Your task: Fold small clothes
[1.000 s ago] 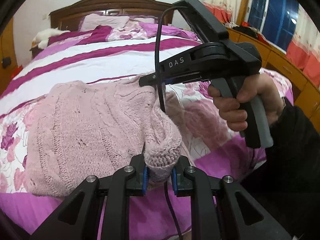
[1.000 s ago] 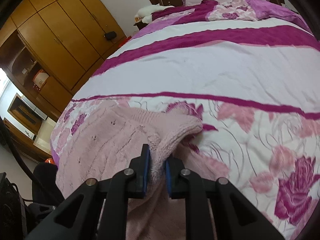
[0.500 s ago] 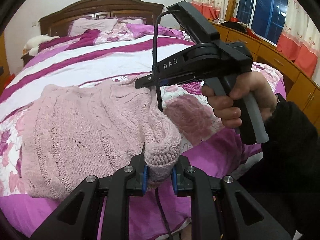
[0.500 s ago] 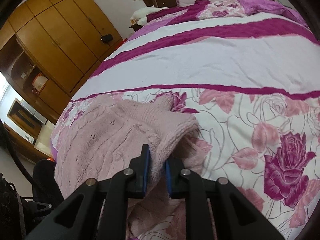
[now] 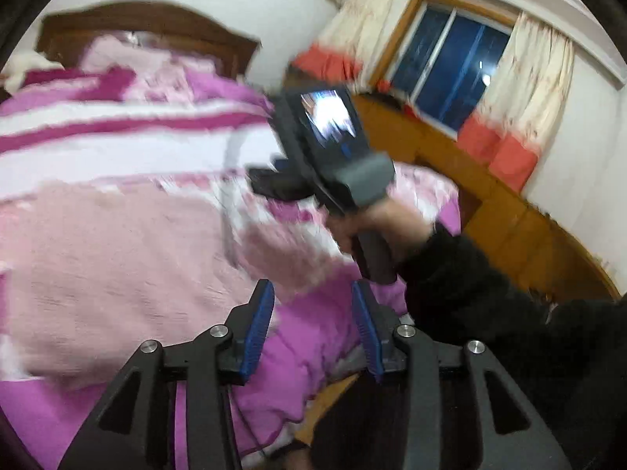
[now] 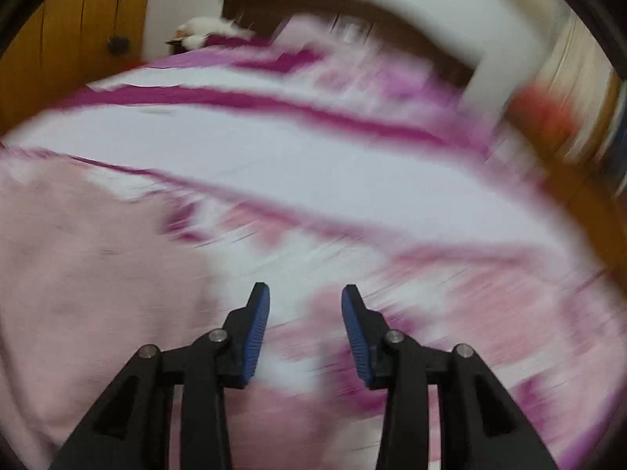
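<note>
Item: pink knitted sweater (image 5: 109,258), small, lying flat on the floral bedspread (image 5: 129,149) near the foot of the bed, its sleeve laid across the body. Both views are smeared by motion; stitch detail cannot be read.

Left gripper (image 5: 311,313): jaws have just been opening — blue pads apart, nothing between them, the sweater's right edge just beside the left pad.

Right gripper (image 6: 305,315): jaws have likewise just been opening, pads apart and empty, poised over the bedspread with the sweater (image 6: 86,282) to its left. From the left wrist view the same tool shows as a dark body gripped by a hand (image 5: 376,223) in a black sleeve.

Condition of task: one sleeve fold appears laid; the garment seems otherwise unfolded, so the job looks early to midway.

Handling notes for the step in hand, the release and retreat:
- Draw both tools up and clear before moving sideways, or a pad may drag the loose knit and undo the fold.
- Check that the sleeve lies flat — thick knit tends to spring back.
- For the next grasp, take an edge or corner with both grippers well apart, so the fold line stays straight.
</note>
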`<action>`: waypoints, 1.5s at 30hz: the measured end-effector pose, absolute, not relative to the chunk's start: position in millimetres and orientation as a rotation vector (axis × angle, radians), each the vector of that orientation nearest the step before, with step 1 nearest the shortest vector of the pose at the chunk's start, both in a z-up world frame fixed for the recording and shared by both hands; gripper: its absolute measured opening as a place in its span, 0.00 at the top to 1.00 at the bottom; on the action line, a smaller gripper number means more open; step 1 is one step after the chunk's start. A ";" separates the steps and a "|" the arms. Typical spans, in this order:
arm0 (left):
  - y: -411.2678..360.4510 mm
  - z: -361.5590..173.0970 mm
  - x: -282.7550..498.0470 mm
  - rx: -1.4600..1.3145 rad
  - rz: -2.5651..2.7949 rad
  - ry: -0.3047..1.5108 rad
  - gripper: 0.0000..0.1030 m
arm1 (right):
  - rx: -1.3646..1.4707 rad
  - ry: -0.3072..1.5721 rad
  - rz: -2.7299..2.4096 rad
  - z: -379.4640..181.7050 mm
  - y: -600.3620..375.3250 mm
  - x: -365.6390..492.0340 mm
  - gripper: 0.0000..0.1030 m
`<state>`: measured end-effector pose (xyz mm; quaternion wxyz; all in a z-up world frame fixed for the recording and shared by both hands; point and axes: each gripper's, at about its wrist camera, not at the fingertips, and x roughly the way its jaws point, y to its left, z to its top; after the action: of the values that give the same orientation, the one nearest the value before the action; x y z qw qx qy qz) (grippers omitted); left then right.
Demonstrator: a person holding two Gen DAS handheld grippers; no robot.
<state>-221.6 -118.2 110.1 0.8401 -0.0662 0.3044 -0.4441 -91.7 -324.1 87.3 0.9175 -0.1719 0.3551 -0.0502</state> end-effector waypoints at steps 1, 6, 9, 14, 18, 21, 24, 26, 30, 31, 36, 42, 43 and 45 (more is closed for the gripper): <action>-101.5 117.2 -227.1 -0.124 -0.899 0.604 0.82 | -0.320 0.709 -0.092 96.1 -322.7 -97.6 0.61; -36.7 118.5 -244.5 0.048 -0.597 0.481 0.78 | -0.158 0.678 0.168 115.6 -275.4 -132.4 0.59; -6.6 98.4 -232.7 0.068 -0.301 0.511 0.78 | -0.154 0.687 0.247 110.1 -232.2 -150.8 0.58; 45.3 64.0 -189.4 -0.221 -0.192 0.749 0.78 | -0.371 0.826 0.054 64.9 -195.3 -147.4 0.58; 64.1 46.8 -187.3 -0.381 -0.289 0.805 0.87 | -0.261 0.936 -0.087 39.0 -233.6 -121.8 0.45; 69.3 55.1 -192.9 -0.386 -0.275 0.741 0.87 | -0.178 0.955 -0.078 43.8 -247.9 -121.3 0.38; 63.1 81.8 -186.1 -0.380 -0.337 0.661 0.87 | -0.160 0.947 -0.085 44.1 -249.4 -122.8 0.38; 47.2 102.2 -181.2 -0.359 -0.393 0.608 0.91 | -0.131 0.915 -0.080 54.4 -252.4 -126.8 0.38; -1.7 122.0 -170.0 -0.249 -0.485 0.580 1.00 | -0.028 0.714 -0.067 104.0 -250.6 -166.3 0.58; -18.2 115.3 -160.3 -0.203 -0.487 0.621 1.00 | 0.009 0.675 -0.034 113.6 -247.9 -176.0 0.58; -58.4 33.3 -132.6 -0.113 -0.488 0.784 1.00 | -0.067 0.892 0.071 48.1 -202.4 -162.0 0.80; -22.1 87.4 -199.3 -0.176 -0.558 0.587 0.85 | -0.105 0.933 -0.079 36.0 -208.2 -145.1 0.72; -12.1 91.0 -212.0 -0.151 -0.531 0.532 0.74 | -0.089 0.934 -0.077 36.2 -211.2 -145.9 0.71; -5.5 88.1 -225.9 -0.049 -0.469 0.519 0.73 | -0.070 0.932 -0.081 36.1 -215.2 -147.8 0.68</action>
<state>-225.9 -5.5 88.1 0.9392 -0.0238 0.2540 -0.2297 -147.8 -215.2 36.1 0.8921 -0.0339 0.4489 -0.0393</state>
